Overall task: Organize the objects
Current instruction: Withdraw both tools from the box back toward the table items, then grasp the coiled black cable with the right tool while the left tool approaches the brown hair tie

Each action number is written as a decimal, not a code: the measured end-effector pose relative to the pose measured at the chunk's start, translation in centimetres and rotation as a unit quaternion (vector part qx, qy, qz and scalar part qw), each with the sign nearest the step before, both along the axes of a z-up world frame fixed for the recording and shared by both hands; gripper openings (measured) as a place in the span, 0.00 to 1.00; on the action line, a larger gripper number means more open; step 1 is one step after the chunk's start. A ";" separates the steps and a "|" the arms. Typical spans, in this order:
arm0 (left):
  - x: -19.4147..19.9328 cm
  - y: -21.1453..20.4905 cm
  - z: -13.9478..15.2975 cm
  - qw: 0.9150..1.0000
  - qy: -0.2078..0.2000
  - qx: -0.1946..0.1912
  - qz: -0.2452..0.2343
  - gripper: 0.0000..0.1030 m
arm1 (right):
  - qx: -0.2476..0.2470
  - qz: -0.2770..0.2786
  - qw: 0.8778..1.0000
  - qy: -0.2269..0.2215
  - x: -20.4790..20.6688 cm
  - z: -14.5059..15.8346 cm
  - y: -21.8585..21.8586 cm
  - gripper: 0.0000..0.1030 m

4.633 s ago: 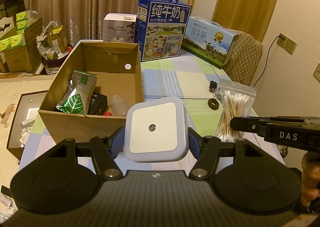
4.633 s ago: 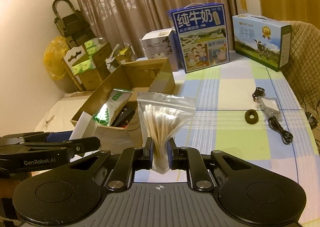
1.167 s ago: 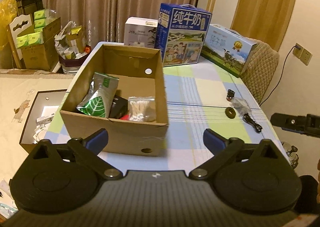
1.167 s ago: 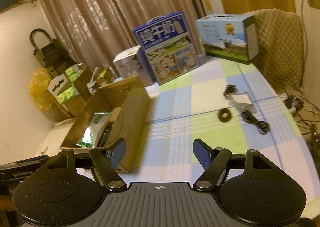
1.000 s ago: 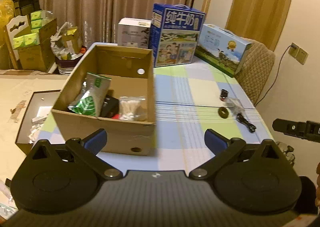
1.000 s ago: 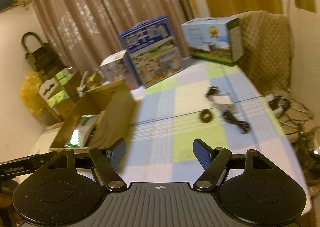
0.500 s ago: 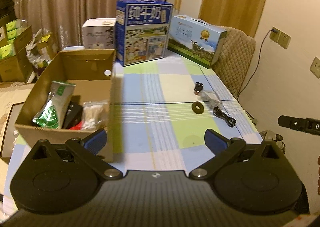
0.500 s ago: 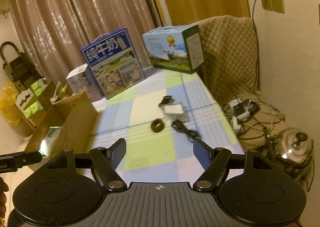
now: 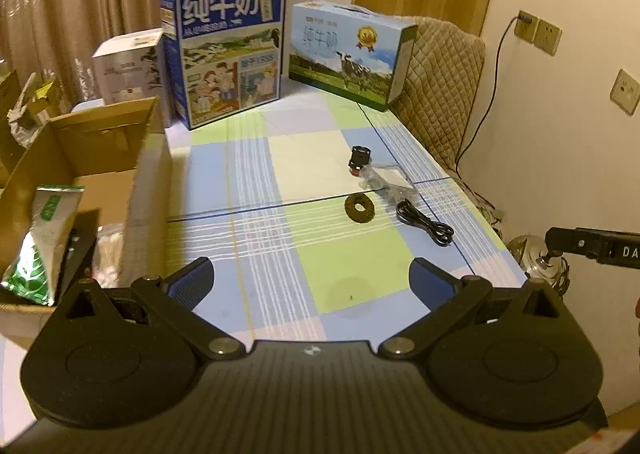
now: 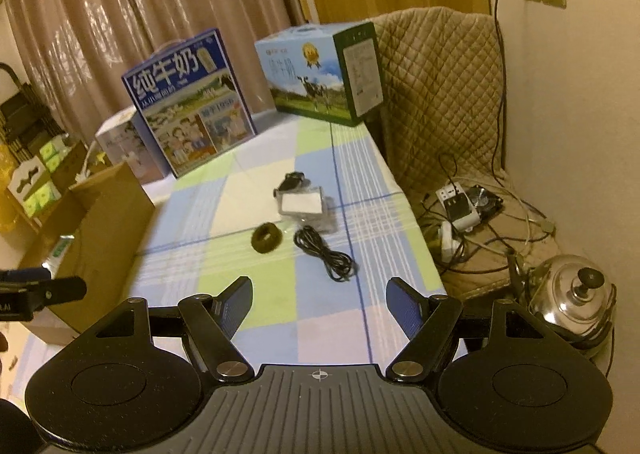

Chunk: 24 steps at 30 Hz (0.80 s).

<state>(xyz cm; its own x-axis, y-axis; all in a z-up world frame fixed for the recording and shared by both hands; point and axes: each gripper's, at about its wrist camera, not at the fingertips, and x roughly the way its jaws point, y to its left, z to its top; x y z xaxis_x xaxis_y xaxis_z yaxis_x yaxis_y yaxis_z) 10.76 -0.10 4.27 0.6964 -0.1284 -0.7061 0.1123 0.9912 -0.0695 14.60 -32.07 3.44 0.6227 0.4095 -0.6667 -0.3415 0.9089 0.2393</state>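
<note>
— Risks from here?
— Plenty. Both grippers spread wide and empty: left gripper (image 9: 311, 282), right gripper (image 10: 319, 304). Four loose bits well ahead of the fingers, bunched close: ring (image 10: 266, 238), cable (image 10: 325, 252) just right of it, clear bag (image 10: 305, 207) beyond, small black part (image 10: 291, 180) at the far end. Easy to nudge the ring while closing on the cable, or to catch only one loop and drag the rest across the cloth. Bag slick and flat, likely to slip out of a shallow pinch.
— And the drop-off?
— Box (image 9: 80, 158) off to the left of the left fingers, tall near wall. Could clip the rim on a low carry.
— Anything seen in one view only?
— Left view: into the box, green pouch (image 9: 38, 242) and swabs (image 9: 108, 254) already inside. Right view: only the box's outer side, but also a kettle (image 10: 576, 294) and power strip (image 10: 458, 202) past the table edge, right of the fingers. Worth avoiding on a wide swing.
</note>
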 end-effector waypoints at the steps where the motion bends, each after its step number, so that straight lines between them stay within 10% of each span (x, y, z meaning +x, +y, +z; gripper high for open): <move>1: 0.4 -0.3 -0.3 1.000 0.002 0.003 -0.002 0.99 | -0.002 0.003 1.000 0.000 0.4 -0.3 0.0 0.69; 15: 6.7 -2.6 -4.5 1.000 0.011 0.016 -0.003 0.99 | -0.059 0.089 0.994 -0.016 7.4 -5.6 2.3 0.68; 24: 10.8 -3.2 -8.1 0.999 0.040 0.021 -0.022 0.99 | -0.106 0.175 0.979 -0.003 12.1 -10.6 6.4 0.42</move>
<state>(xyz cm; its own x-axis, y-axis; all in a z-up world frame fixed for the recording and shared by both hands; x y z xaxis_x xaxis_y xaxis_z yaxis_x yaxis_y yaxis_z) 21.61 -3.25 -3.79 0.6313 -0.1267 -0.7651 0.1507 0.9878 -0.0392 26.68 -25.66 -7.19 0.4741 0.4517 -0.7558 -0.6413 0.7653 0.0551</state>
